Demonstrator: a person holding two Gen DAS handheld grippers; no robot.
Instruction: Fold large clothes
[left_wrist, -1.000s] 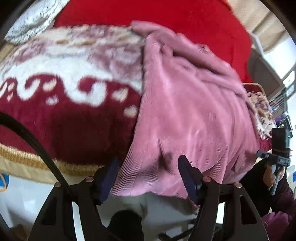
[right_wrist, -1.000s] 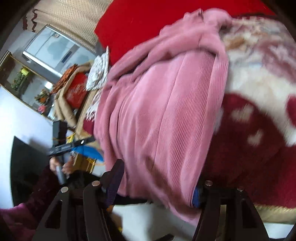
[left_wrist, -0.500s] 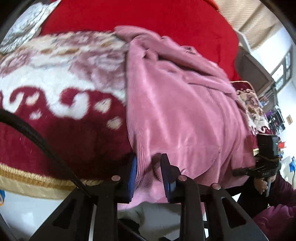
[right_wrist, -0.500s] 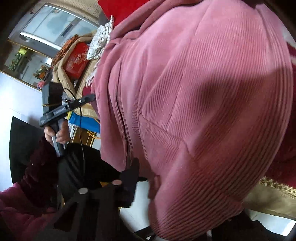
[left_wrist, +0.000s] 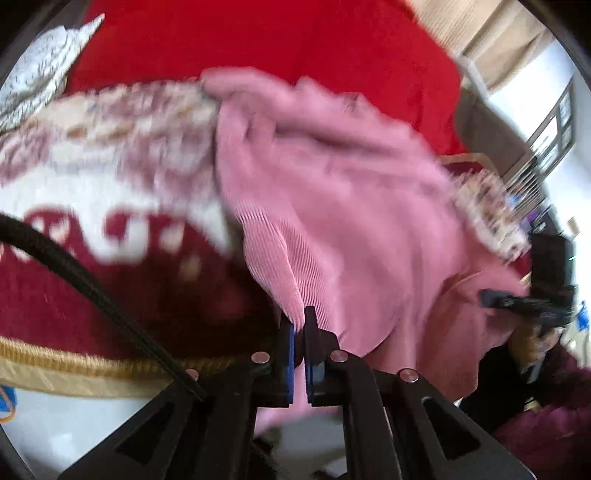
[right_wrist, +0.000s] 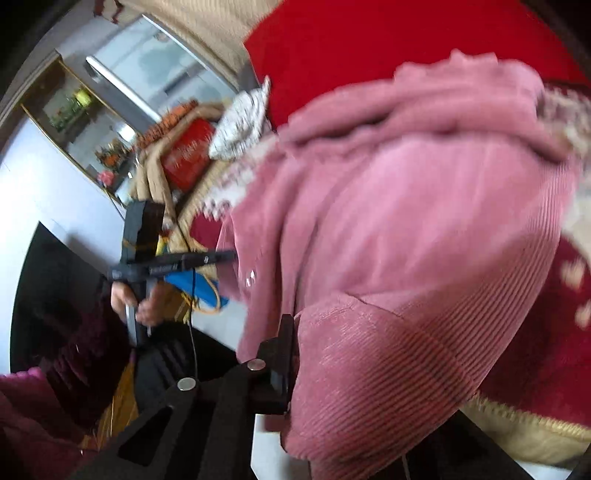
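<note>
The pink corduroy garment (left_wrist: 351, 221) lies draped over the patterned blanket (left_wrist: 92, 221) on the bed, its near hem hanging toward six o'clock. A second ago both tools stood open around that hem; now my left tool (left_wrist: 299, 325) and right tool (right_wrist: 291, 332) are pinched tight on it, so I judge I can lift the edge for the first fold

Your garment (left_wrist: 354, 206) lies on top of the blanket (left_wrist: 110, 229), and its near edge hangs over the blanket's front border. Behind both sits a big cushion (left_wrist: 258, 40). Your left gripper (left_wrist: 299, 332) pinches the garment's near edge on the left side. Your right gripper (right_wrist: 295, 347) pinches a fold of it on the right side. A piled side table (right_wrist: 177, 155) stands far left of the bed.
</note>
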